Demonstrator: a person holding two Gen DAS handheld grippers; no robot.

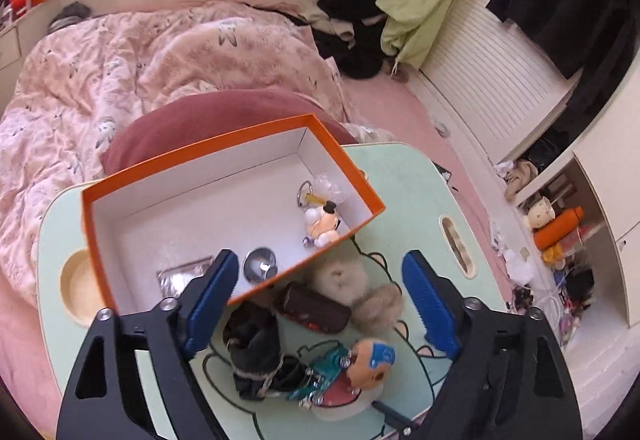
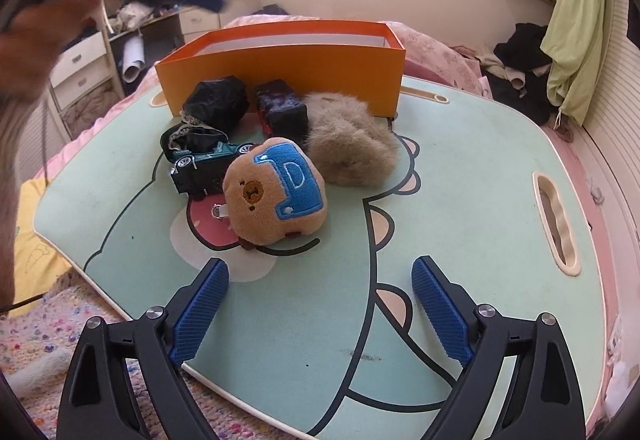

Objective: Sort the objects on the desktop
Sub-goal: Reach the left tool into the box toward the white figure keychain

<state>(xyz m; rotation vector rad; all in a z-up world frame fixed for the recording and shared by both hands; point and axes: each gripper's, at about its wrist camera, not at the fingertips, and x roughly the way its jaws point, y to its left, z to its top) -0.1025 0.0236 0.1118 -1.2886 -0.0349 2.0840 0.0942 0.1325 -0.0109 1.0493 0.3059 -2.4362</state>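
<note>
Three trinkets inside orange box (image 1: 120, 196), left view only

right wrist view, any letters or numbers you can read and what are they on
"D": blue stitched letter on the brown plush bear head.
Dark wrapped block by the orange box: any print is too blurred to read.
Toy car: no readable marking.
Nothing else legible.

An open orange box (image 2: 280, 66) stands at the bench's far edge (a cartoon keychain (image 1: 324, 224) and small metal bowl (image 1: 260, 264) inside). Against its near wall cluster a bear plush (image 2: 276, 192), toy car (image 2: 204, 164), fluffy pom (image 2: 348, 148) and dark pouch (image 2: 280, 108).
</note>
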